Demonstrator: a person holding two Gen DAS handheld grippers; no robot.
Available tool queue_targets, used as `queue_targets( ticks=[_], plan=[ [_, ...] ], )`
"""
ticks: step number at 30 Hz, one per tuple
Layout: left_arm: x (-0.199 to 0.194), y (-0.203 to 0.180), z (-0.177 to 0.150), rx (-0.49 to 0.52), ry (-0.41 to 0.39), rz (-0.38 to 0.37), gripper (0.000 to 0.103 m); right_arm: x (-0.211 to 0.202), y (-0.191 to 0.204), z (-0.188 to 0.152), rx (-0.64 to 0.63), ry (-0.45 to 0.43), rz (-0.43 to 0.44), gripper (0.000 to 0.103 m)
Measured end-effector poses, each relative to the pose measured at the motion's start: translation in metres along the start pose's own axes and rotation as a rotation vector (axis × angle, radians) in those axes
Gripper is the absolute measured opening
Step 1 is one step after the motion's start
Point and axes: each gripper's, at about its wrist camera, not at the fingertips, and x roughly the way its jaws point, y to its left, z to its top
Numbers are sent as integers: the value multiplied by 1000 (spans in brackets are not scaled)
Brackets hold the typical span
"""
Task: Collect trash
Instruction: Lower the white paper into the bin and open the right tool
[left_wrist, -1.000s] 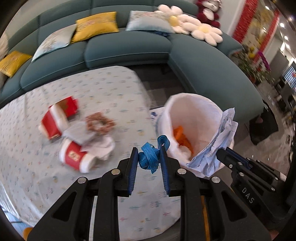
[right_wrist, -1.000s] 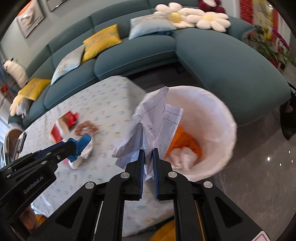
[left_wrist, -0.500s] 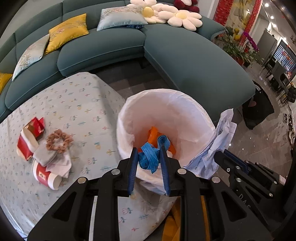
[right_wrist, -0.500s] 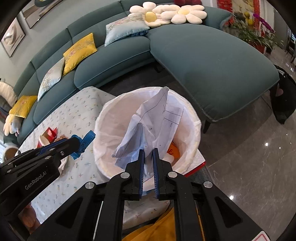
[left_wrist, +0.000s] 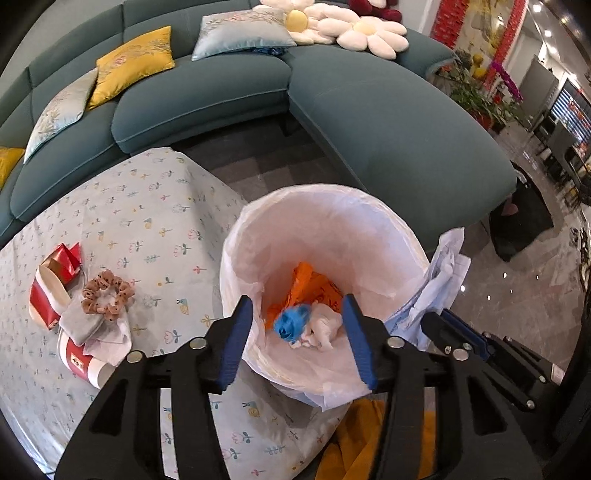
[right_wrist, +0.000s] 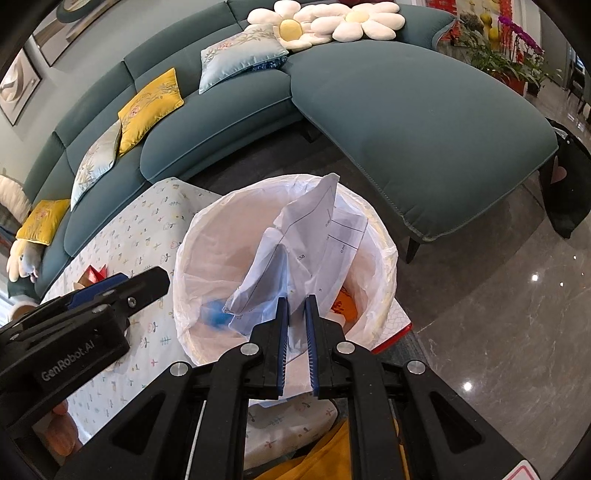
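- Our left gripper (left_wrist: 299, 332) hangs over the lined bin (left_wrist: 258, 236); its jaws are opening and nothing is between the pads. The blue ribbon (left_wrist: 291, 326) lies inside, on the orange wrapper (left_wrist: 310, 288) and beside white tissue (left_wrist: 325, 328).
- Our right gripper (right_wrist: 295, 343) is nearly shut, pinching the crumpled paper (right_wrist: 306, 236) by its lower edge. The sheet stands up over the bin's mouth, so this is the piece still to drop.
- To do it well, we should centre the paper over the opening before letting go. It is wide and light, so we judge it could catch the rim or slide down the outside on the right.
- Lowering the pinched edge into the liner first, then opening fully, should let the sheet fold in rather than perch on top.
- We should draw the left gripper back toward the table (left_wrist: 147, 206) so the two tools do not crowd each other over the bin.
- Left on the table at the left, close together: red paper cups (left_wrist: 48, 295), a scrunchie (left_wrist: 107, 299) and tissue (left_wrist: 110, 339). We judge the cups and tissue as the next trash; the scrunchie may not be.
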Motion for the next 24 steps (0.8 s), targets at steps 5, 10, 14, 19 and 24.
queue_targets(
  ticks=[5,10,14,19,24],
  plan=[
    [1,5,0,-14,6,8,48,2,4,0,-8,4,3,10],
    [1,11,-1,-24,9,13,48,3,8,2,-15,7,7,10],
    [0,15,-2,-35,9,20,48,4,13,5,-24,4,7,11],
    [1,23,-4,-59,13,30,49,6,21,9,-40,3,8,13],
    [-3,31,-6,-77,0,53,59,3,29,14,-60,-13,6,17]
  ],
)
